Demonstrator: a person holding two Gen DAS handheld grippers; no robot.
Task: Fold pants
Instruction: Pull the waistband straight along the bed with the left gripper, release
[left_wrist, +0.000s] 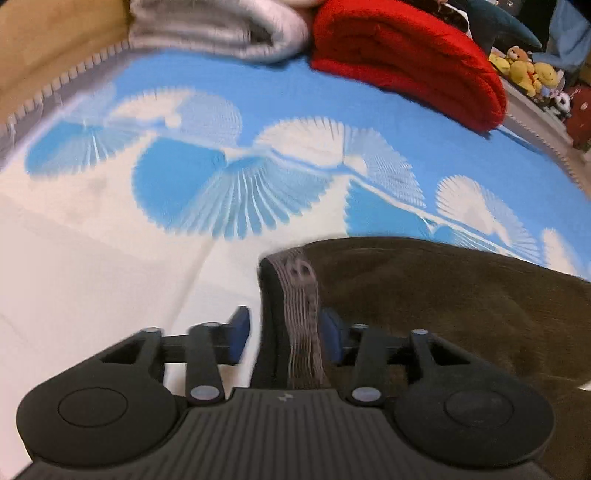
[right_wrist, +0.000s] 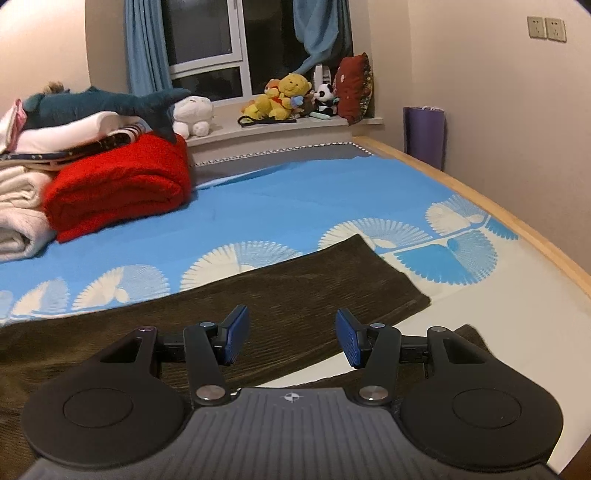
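Observation:
Dark brown corduroy pants (left_wrist: 443, 295) lie on a blue and white bed sheet (left_wrist: 184, 110). In the left wrist view the grey elastic waistband (left_wrist: 301, 314) stands upright between the blue pads of my left gripper (left_wrist: 284, 332); the jaws stand apart and the left pad does not touch the cloth. In the right wrist view the pant leg (right_wrist: 295, 295) stretches away to its hem at the right. My right gripper (right_wrist: 291, 339) is open and empty, hovering just above the leg's near edge.
A folded red blanket (right_wrist: 118, 188) and a stack of white and grey bedding (right_wrist: 22, 206) sit at the head of the bed. Plush toys (right_wrist: 288, 96) line the windowsill. The wooden bed edge (right_wrist: 517, 221) runs along the right.

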